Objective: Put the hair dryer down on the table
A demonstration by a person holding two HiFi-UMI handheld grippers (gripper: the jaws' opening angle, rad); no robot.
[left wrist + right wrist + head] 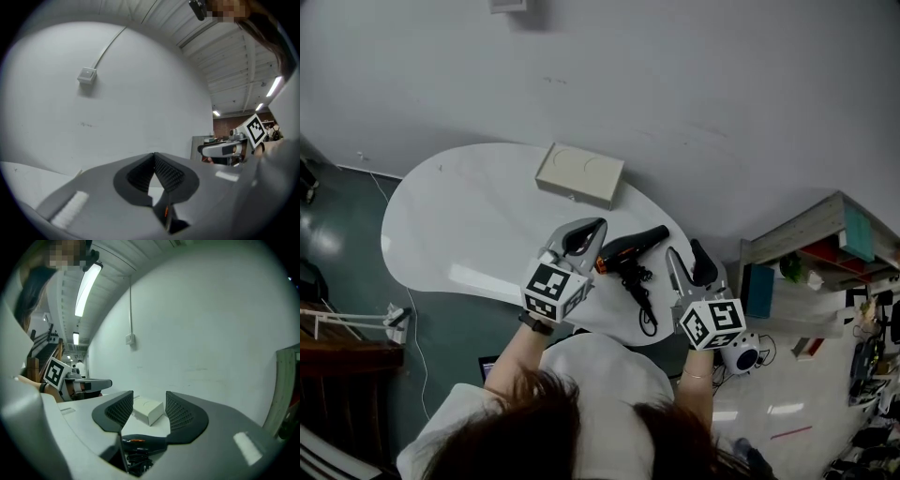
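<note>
The black hair dryer [630,247] lies on the white table [459,225], its cord [645,305] trailing toward the near edge. My left gripper [600,227] hovers just left of it; in the left gripper view its jaws [153,155] meet at the tips with nothing between them. My right gripper [682,251] hangs to the dryer's right, open and empty. In the right gripper view the gripper [149,398] looks over the hair dryer [143,442], which lies low between and below the jaws, untouched. The other gripper shows in each gripper view: left gripper [89,384], right gripper [220,149].
A flat white box [579,173] [149,411] sits at the table's far edge against the wall. A cluttered shelf unit [825,244] stands to the right, a small round white device [739,354] lies on the floor, and a power strip [394,323] lies on the floor at left.
</note>
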